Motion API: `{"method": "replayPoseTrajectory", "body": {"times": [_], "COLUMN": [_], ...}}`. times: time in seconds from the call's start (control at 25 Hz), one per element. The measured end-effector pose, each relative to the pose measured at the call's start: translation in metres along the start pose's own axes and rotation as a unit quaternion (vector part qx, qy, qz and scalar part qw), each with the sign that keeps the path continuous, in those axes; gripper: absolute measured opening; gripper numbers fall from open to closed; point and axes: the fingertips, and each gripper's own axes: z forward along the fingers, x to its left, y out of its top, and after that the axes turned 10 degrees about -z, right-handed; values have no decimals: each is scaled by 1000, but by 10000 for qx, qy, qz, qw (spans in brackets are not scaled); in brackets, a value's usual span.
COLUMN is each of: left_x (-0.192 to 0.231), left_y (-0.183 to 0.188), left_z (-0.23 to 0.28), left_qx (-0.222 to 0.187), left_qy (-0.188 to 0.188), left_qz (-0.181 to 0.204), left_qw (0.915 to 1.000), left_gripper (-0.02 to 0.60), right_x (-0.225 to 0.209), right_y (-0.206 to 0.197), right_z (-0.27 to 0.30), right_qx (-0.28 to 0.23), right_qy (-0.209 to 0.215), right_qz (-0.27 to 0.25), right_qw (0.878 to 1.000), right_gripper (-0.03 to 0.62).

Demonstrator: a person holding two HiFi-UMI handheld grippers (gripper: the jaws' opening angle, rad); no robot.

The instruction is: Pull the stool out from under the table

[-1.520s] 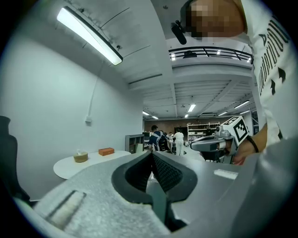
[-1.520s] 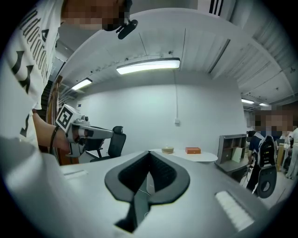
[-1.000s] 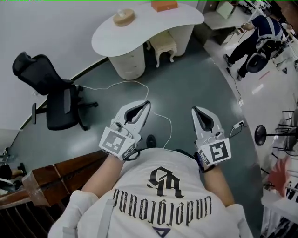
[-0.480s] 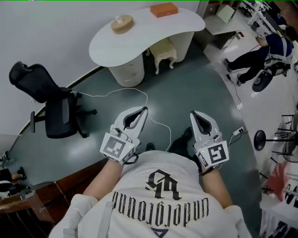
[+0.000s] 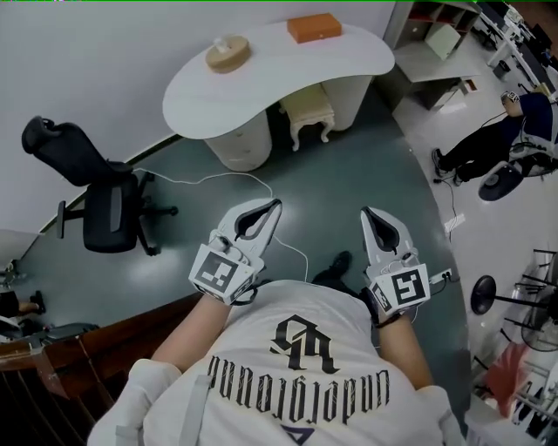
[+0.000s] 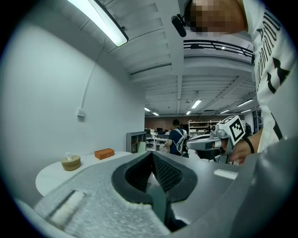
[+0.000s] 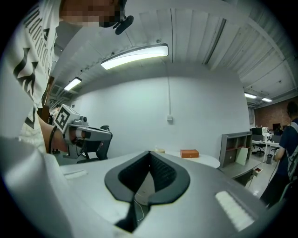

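The person's arms stretch forward, side by side and a little apart. The left gripper and the right gripper both point ahead, almost flat, toward the table. Both have their jaws squeezed together, and nothing is in them. Past them a thin white cable lies on the grey floor. A black office chair stands off to the left. Far ahead is the white curvy table. The little cream stool is tucked under it, well away from both grippers. An orange box sits on top.
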Motion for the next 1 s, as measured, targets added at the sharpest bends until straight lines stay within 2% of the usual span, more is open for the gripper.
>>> {"method": "replayPoseTrajectory", "body": {"times": [0.28,0.48,0.68,1.0], "left_x": [-16,-31,-41,-32], "left_y": [9,11,8,-5], "left_z": [90,136,173,225], "left_qx": [-36,-69,-20,38], "left_qy": [442,656,670,588], "left_qz": [47,105,92,-63], "left_qw": [9990,9978,9977,9982], "left_gripper": [6,6,6,6], "right_x": [-107,-161,-191,-222], "right_y": [-26,-45,-57,-70], "right_z": [-19,-34,-37,-29], "right_qx": [-51,-27,11,143], "right_qy": [293,439,573,637], "right_qz": [-50,-53,-44,-47], "right_qw": [9995,9990,9983,9979], "right_gripper": [2,2,2,2]}}
